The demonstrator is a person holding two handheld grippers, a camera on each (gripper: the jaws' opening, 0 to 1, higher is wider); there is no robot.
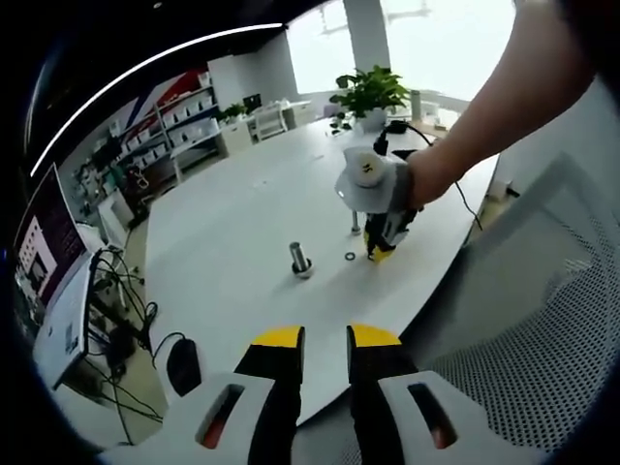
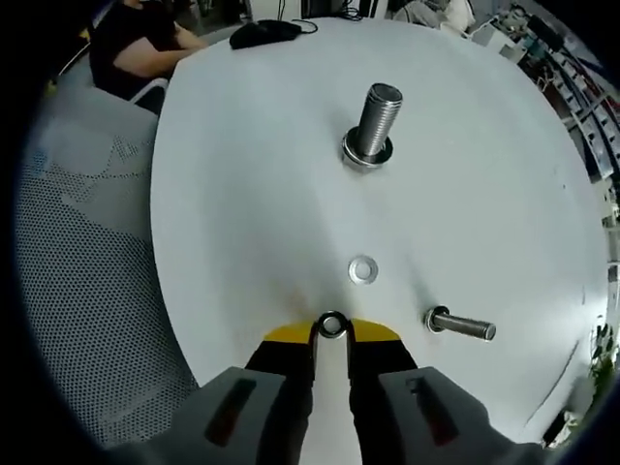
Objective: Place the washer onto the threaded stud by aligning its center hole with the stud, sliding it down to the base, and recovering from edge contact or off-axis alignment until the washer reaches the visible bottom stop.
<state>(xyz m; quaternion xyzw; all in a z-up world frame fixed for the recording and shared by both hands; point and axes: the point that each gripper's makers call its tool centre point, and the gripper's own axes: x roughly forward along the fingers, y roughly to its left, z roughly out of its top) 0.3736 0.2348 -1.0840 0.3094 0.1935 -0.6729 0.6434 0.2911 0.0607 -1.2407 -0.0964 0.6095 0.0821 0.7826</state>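
seemingly nipped washer [image 2: 332,325], right gripper [image 2: 331,334] jaws, rim half hidden

Left gripper view: right gripper [image 1: 380,254] tips too small to show their hold; person's arm [image 1: 504,107] cut by upper edge. Right gripper view: seated person [image 2: 145,44] cut at top; washer [image 2: 331,325] partly hidden between fingertips.

The left gripper [image 1: 325,339], its yellow-tipped black jaws slightly apart and holding nothing, hovers above the near edge of the white table [image 1: 242,213]. Farther along stands an upright threaded steel stud [image 1: 300,260]. Beyond it, a person's hand [image 1: 426,179] lowers the right gripper [image 1: 380,254] beside a small metal washer [image 1: 350,257] lying flat.
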